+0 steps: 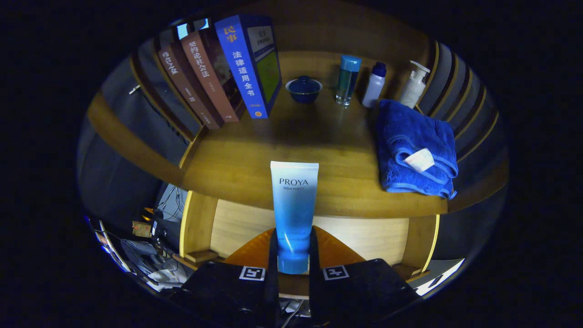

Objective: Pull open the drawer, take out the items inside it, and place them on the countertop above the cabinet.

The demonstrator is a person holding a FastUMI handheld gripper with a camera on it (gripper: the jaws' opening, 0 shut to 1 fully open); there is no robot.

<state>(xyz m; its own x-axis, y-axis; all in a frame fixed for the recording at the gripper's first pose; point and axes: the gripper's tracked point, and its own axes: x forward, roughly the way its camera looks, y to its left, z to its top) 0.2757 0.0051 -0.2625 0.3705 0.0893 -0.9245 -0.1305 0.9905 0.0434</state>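
Your gripper (294,255) is clamped on the blue tube (294,205), hiding its cap end; beneath the tube, the open drawer's (309,228) inside is blocked.

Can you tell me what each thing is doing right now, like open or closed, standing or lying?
gripper: shut on the tube
tube: held upright, cap down, over the open drawer
drawer: pulled open
towel: folded, lying on the countertop
books: standing, leaning
bowl: lid on
pump bottle: upright
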